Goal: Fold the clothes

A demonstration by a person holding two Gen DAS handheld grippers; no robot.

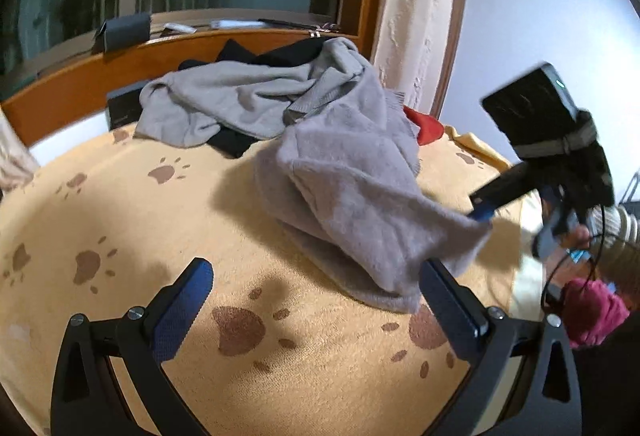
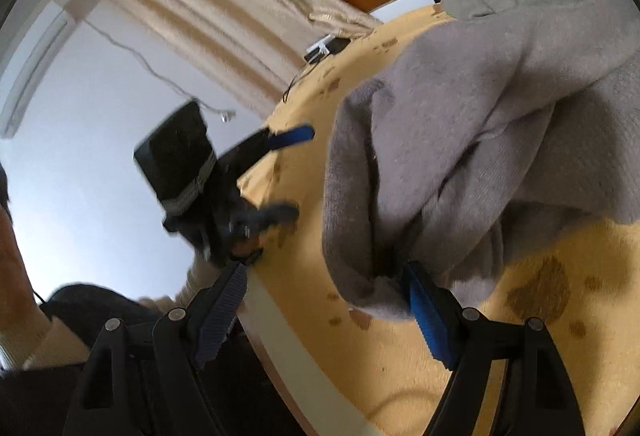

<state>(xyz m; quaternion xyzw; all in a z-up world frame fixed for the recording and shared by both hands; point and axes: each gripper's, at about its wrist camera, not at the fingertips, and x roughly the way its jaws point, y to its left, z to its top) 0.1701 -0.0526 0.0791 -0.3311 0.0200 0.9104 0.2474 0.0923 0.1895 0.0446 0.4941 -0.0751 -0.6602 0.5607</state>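
A grey-mauve fleecy garment lies rumpled on a yellow paw-print blanket. In the left wrist view my left gripper stands open low over the blanket. Its right finger is beside the garment's near hem, not pinching it. My right gripper comes in from the right, one blue fingertip at the garment's right corner. In the right wrist view the right gripper is open, with the garment and its lower edge against the right pad. The left gripper shows blurred and open.
At the back are a light grey sweater, black clothes and a red item, against a wooden headboard. A cream curtain hangs beside the bed. A person's hand and cream sleeve are at the right edge.
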